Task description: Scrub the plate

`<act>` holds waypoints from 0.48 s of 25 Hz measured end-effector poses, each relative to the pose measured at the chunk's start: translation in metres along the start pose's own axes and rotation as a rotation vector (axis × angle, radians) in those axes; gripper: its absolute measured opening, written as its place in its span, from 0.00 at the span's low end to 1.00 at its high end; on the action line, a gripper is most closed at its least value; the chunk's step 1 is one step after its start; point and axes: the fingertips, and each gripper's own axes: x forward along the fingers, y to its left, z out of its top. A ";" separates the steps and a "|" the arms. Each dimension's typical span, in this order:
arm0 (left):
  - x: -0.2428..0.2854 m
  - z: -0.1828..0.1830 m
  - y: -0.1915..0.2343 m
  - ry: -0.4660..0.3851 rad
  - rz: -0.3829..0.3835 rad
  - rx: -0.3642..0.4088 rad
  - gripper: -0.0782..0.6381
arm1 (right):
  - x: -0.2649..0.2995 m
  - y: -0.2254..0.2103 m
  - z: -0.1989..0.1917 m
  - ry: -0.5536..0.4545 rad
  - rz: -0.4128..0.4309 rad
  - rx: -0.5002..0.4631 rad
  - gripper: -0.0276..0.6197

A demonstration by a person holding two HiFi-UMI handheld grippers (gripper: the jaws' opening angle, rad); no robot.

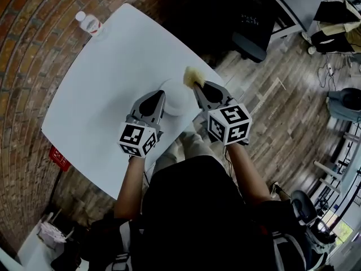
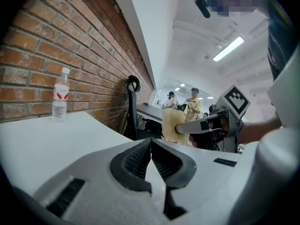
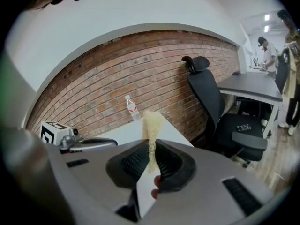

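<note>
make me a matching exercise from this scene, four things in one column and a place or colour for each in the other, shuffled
Things:
1 water bottle
2 sponge
3 plate
4 office chair

Descriptions:
A black, on the wood floor beyond the table
B pale yellow, clamped in the right gripper
C white and round, over the table
D upright at the table's far corner

Pairs: 1-D; 2-B; 3-C; 4-A

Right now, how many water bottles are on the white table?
1. The water bottle stands upright at the far corner of the white table, near the brick wall, apart from the plate. The person's body hides the near edge, so another could be there.
</note>
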 end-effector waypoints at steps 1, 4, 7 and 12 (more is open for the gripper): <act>0.001 -0.005 0.000 0.006 0.000 0.000 0.13 | 0.001 -0.002 -0.005 0.008 0.000 0.003 0.11; 0.005 -0.017 0.003 0.031 0.000 0.009 0.13 | 0.007 -0.007 -0.017 0.027 0.000 0.014 0.11; 0.007 -0.032 -0.001 0.066 -0.004 0.015 0.13 | 0.007 -0.013 -0.030 0.054 -0.003 0.019 0.11; 0.014 -0.046 0.003 0.111 -0.011 0.063 0.14 | 0.016 -0.017 -0.043 0.071 0.003 0.044 0.11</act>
